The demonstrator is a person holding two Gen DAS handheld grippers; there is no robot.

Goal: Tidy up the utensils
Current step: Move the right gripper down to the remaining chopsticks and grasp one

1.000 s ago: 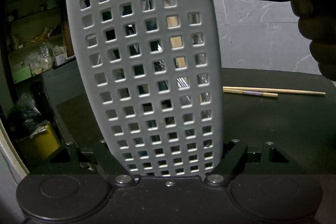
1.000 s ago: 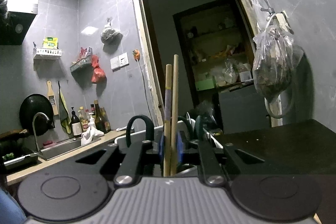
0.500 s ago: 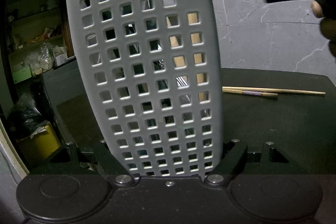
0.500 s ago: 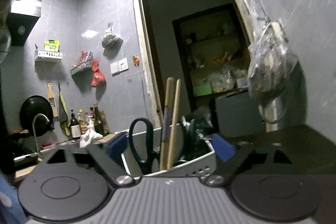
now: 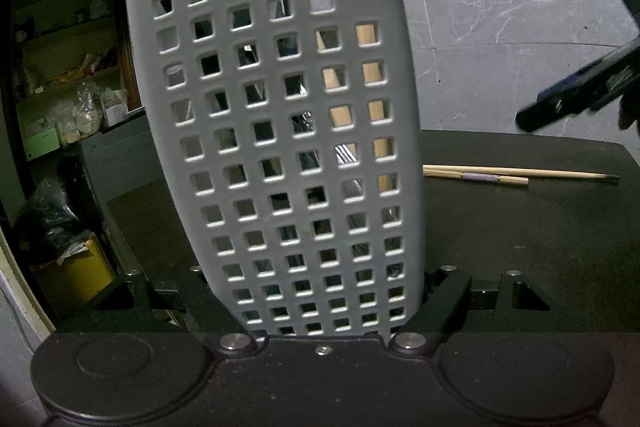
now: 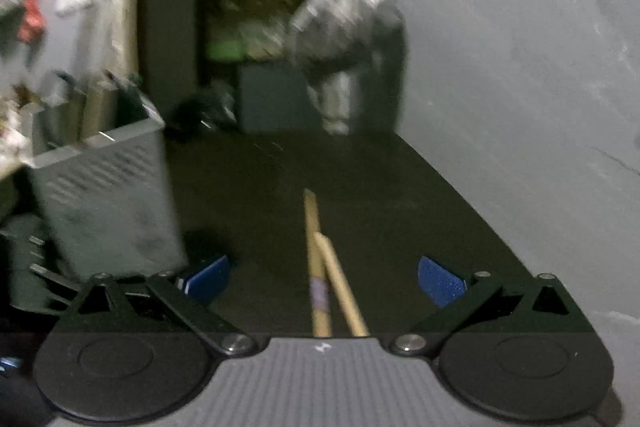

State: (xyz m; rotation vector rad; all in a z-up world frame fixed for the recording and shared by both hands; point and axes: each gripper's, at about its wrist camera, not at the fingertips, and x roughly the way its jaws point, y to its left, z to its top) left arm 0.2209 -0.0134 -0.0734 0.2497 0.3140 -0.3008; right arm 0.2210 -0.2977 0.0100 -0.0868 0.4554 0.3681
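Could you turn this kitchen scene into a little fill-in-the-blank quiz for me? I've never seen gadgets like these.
1. The left gripper is clamped on a grey perforated ____ that holds utensils.
2. Two wooden ____ lie on the dark table, ahead of the right gripper.
3. The right gripper's blue pads stand wide ____, with nothing pressed between them.
4. One of those sticks on the table carries a ____ band.

Missing words: basket; chopsticks; apart; purple
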